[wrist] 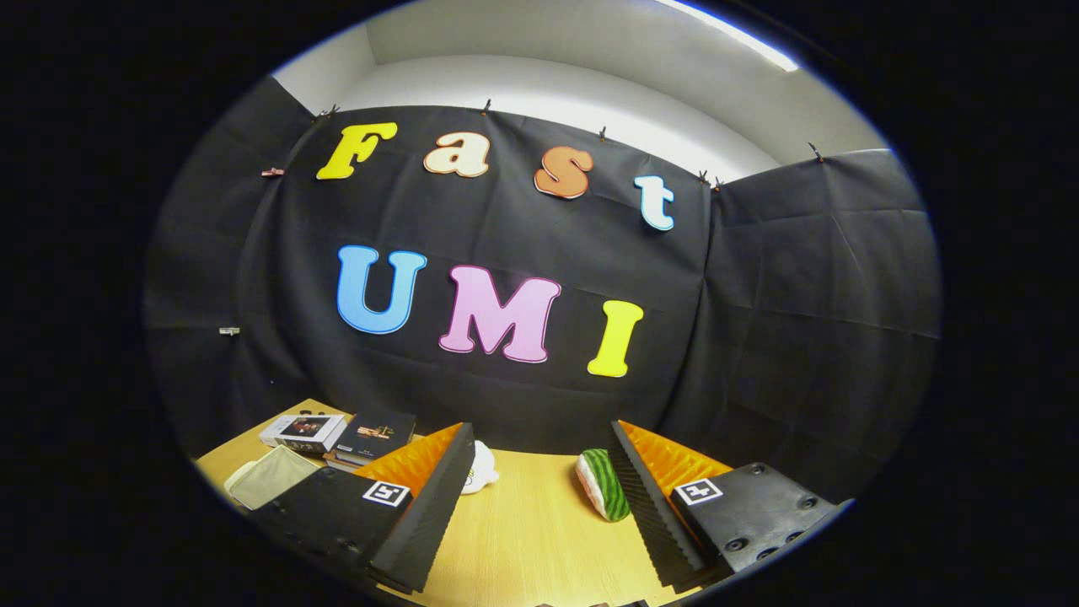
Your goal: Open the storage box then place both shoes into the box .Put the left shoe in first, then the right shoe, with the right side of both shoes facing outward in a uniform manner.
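Tool [539, 506] fingers spread, nothing between, wooden table [531, 539] below

- The place was a recording booth set up inside a plain room, not a lived-in home.
- Black cloth [759, 337] formed the booth's wall; it hung in creased panels across the middle of the frame, held along its top edge by small clips [485, 106].
- Above the cloth, at the top of the frame, a bare white wall [539, 84] and a ceiling light strip [733, 34] showed.
- A light wooden table [531, 523] filled the lower centre.
- Books [337, 434] lay stacked at the lower left of the table.
- The gripper [539, 480] stood with its fingers spread apart over the table.
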